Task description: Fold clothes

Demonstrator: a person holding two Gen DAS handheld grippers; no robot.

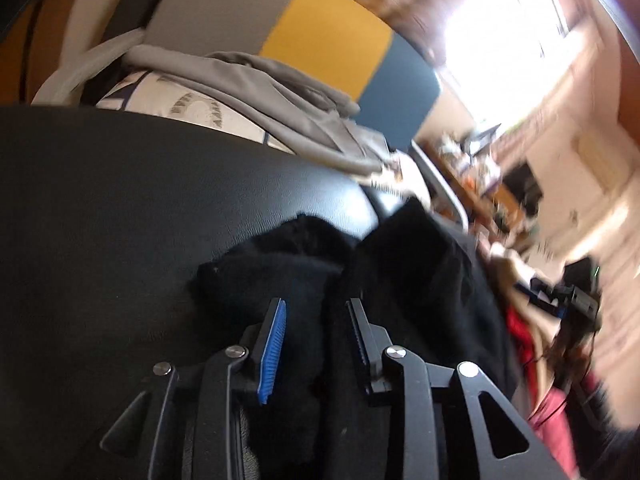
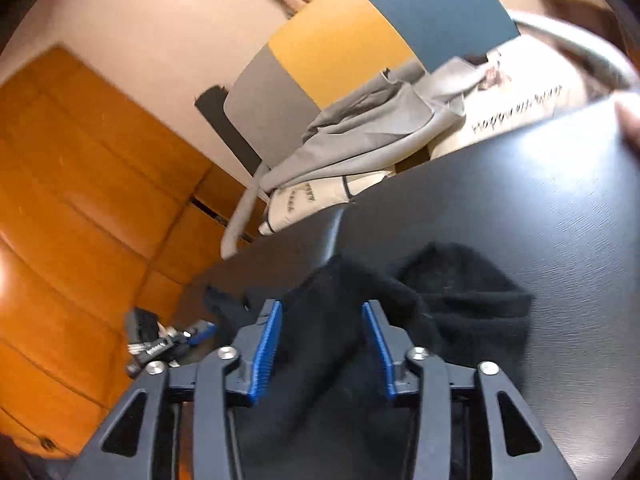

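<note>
Where the dark table (image 1: pixel 100 200) fills the left of both views, one black garment (image 1: pixel 400 248) lies bunched at lower centre, and one grey garment (image 1: pixel 248 80) is draped over a printed white cushion (image 1: pixel 180 108) at the top. The left gripper (image 1: pixel 316 304) has its jaws partly apart with black cloth between them; whether it is pinched I cannot tell. The right gripper (image 2: pixel 322 306) likewise stands partly open around black cloth.

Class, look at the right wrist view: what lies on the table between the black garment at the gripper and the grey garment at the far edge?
Nothing: in the right wrist view, bare dark table separates the black garment from the grey garment.
</note>
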